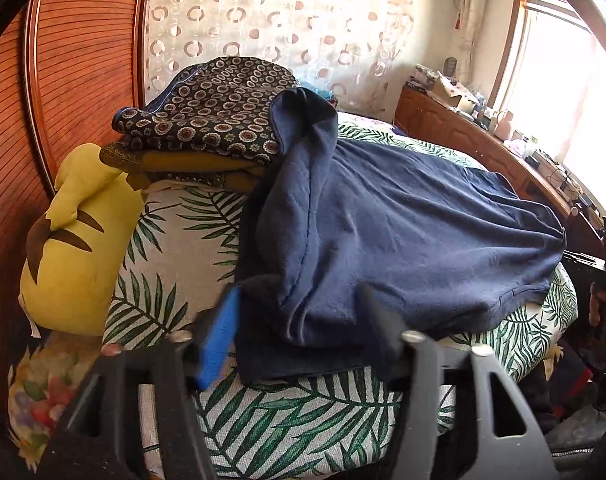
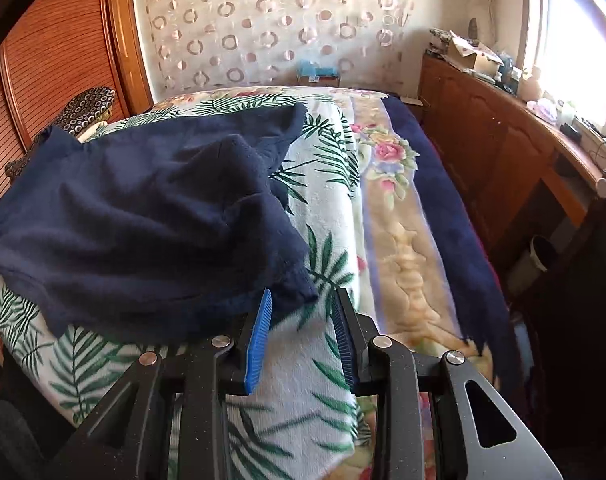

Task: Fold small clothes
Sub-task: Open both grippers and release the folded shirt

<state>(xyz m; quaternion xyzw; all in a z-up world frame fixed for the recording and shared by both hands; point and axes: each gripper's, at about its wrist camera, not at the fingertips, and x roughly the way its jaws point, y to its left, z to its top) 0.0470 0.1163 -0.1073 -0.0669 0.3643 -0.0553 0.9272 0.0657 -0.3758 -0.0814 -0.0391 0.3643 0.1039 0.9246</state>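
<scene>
A navy blue garment lies crumpled on the leaf-print bed cover. In the left wrist view its near folded edge hangs between my left gripper's blue-padded fingers, which stand wide apart around the cloth. In the right wrist view the same garment lies left of centre. My right gripper is open, its tips at the garment's near right corner, with the cloth just touching the left pad.
A yellow plush toy and a stack of patterned folded cloths lie by the wooden headboard. A floral blanket covers the bed's right side. A cluttered wooden cabinet stands under the window.
</scene>
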